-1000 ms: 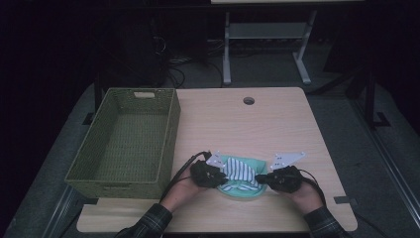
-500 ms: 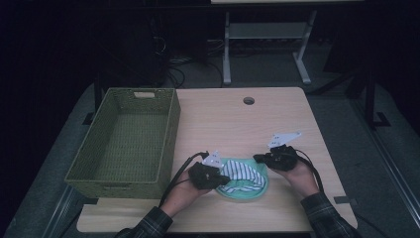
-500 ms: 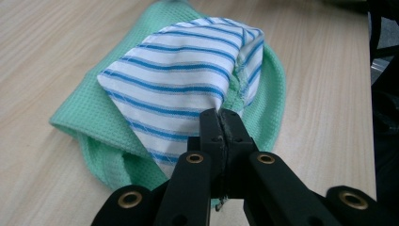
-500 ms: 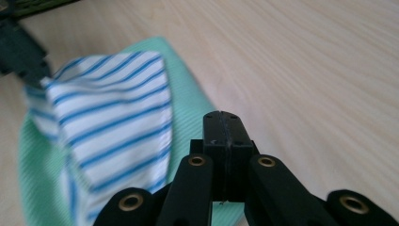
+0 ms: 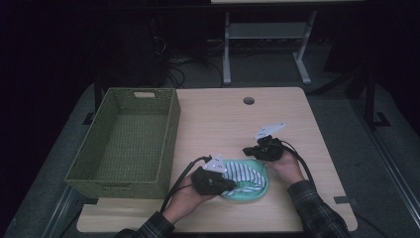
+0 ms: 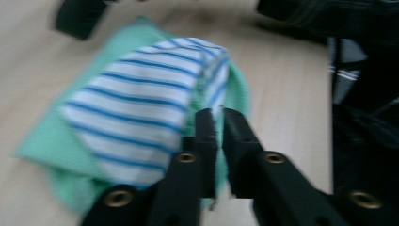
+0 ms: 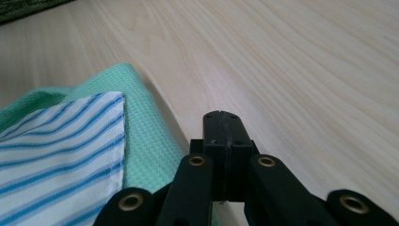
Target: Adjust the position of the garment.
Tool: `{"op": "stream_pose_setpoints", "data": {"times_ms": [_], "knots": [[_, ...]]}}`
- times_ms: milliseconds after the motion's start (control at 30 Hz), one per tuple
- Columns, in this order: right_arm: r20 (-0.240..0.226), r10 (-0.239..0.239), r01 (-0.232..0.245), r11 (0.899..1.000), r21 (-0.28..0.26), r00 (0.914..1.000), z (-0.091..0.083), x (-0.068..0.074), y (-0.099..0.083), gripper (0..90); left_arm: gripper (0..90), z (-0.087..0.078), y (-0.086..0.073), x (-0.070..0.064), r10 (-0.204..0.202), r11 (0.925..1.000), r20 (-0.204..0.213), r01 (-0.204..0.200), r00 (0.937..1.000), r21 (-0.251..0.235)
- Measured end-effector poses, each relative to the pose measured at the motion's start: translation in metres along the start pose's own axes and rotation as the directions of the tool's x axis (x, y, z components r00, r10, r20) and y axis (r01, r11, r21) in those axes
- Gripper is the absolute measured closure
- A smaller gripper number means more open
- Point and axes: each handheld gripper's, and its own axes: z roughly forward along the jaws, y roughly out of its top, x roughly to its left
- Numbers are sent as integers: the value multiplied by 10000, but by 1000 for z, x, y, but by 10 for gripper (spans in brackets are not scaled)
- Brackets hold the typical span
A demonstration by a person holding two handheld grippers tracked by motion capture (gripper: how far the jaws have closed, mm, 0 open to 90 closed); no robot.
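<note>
Left tongs (image 6: pixel 217 123) are clamped on the striped cloth's (image 6: pixel 141 113) edge; right tongs (image 7: pixel 225 123) are pressed together w/ nothing between, just beside the green cloth (image 7: pixel 146 136). Striped cloth is laid on the green one, near the surface (image 5: pixel 223 119) front edge. Woven basket (image 5: pixel 124 141) is set at left, nothing seen inside. Round hole (image 5: pixel 248 100) is seen farther back.

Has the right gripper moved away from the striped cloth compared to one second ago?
Yes. The right gripper has lifted off the striped cloth and gone toward the table's far edge, nearer the round hole.
</note>
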Motion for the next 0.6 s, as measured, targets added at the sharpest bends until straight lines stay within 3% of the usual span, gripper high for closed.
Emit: {"op": "stream_pose_setpoints", "data": {"times_ms": [67,167,300,400,600], "knots": [[-87,-146,147,9998,104,9999,5,0,1,900,895,8,-2,-4,-177,9997,382,172,9991,154],[-180,-168,174,9993,321,9997,10,2,0,900,896,22,-6,-10,-159,9985,719,121,9973,536],[-202,-211,220,9987,469,9996,12,4,-2,900,895,34,-7,-14,26,9953,851,-108,9964,963],[-209,-229,240,9984,510,9995,12,3,-4,900,895,41,-7,-14,94,9932,821,-189,9966,1153],[-127,-183,191,9976,658,9998,8,2,-9,900,895,44,-10,-13,454,9862,257,-489,9986,1585]]}}
